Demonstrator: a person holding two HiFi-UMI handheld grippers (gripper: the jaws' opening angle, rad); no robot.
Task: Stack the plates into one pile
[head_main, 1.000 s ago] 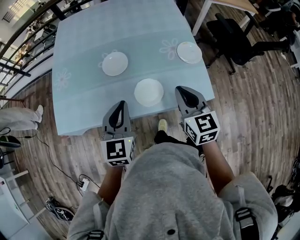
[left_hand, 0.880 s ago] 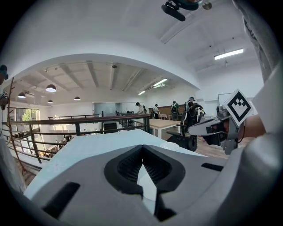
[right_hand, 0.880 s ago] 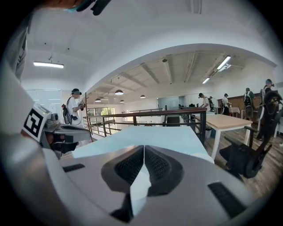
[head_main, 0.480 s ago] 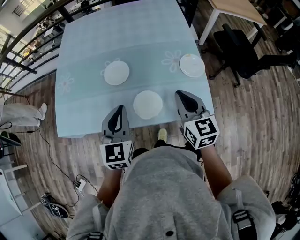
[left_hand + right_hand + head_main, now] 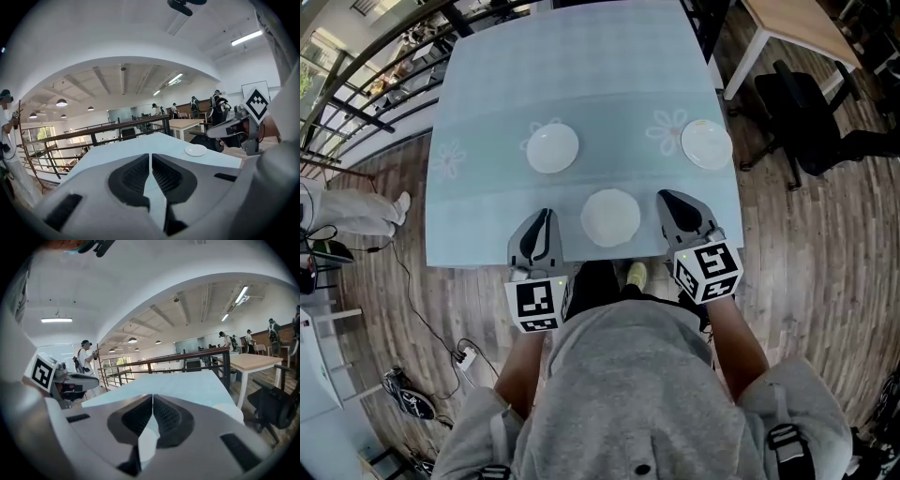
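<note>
Plates lay apart on the pale blue table (image 5: 581, 75). The near plate (image 5: 610, 217) sat between the left gripper (image 5: 546, 216) and the right gripper (image 5: 667, 197), touching neither. The left plate (image 5: 552, 148) and the right plate (image 5: 707, 143) lay farther back. Both grippers' jaws were pressed together, holding nothing.

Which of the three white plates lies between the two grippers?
The middle plate, close to the near edge of the table, with the left gripper and right gripper on either side. The left plate and right plate sit farther back.
</note>
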